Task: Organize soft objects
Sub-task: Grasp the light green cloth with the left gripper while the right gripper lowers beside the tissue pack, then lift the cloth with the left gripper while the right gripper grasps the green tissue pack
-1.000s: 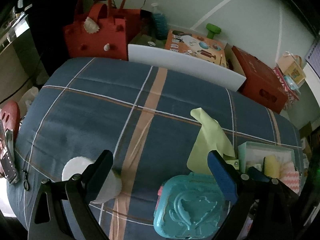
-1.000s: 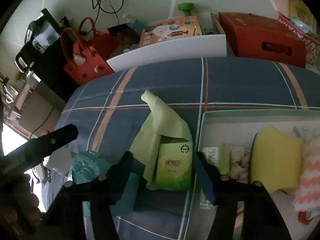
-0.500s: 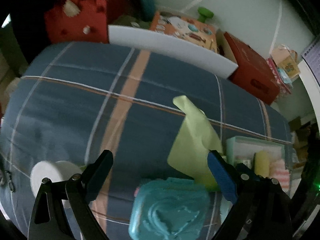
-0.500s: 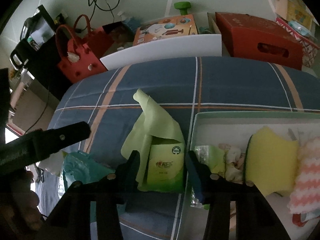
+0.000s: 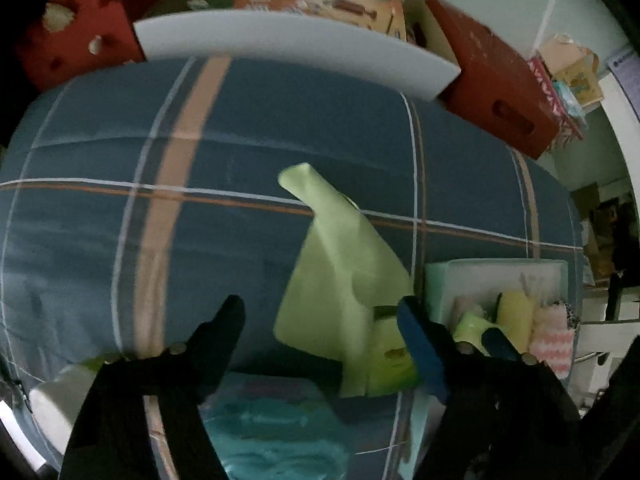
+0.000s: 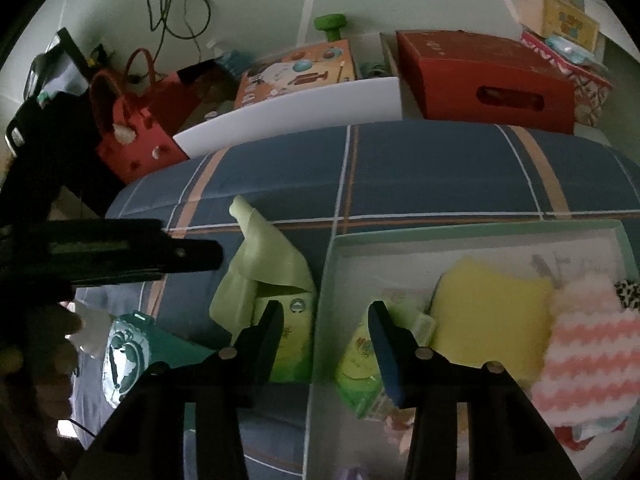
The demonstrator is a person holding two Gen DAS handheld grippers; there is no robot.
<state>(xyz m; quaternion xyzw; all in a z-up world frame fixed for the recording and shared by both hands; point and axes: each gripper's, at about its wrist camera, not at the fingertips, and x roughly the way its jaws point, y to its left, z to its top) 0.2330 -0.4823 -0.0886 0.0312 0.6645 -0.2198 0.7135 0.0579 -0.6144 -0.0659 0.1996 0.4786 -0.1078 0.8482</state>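
Leftmost, the left hand-held gripper (image 5: 320, 316) hangs over the plaid bed (image 5: 240, 128), jaws closing with the green cloth (image 5: 336, 280) between them, pads not yet pressing it. Rightward, the right hand-held gripper (image 6: 326, 316) straddles the tray (image 6: 460, 230) wall, jaws closing, one finger against the tissue pack (image 6: 294, 344) outside, nothing gripped. Further right in the tray lie a yellow sponge (image 6: 492, 312) and pink towel (image 6: 584, 356).

a bedroom at home — plaid bedding (image 5: 280, 128), red handbag (image 6: 136, 140), boxes along the wall.
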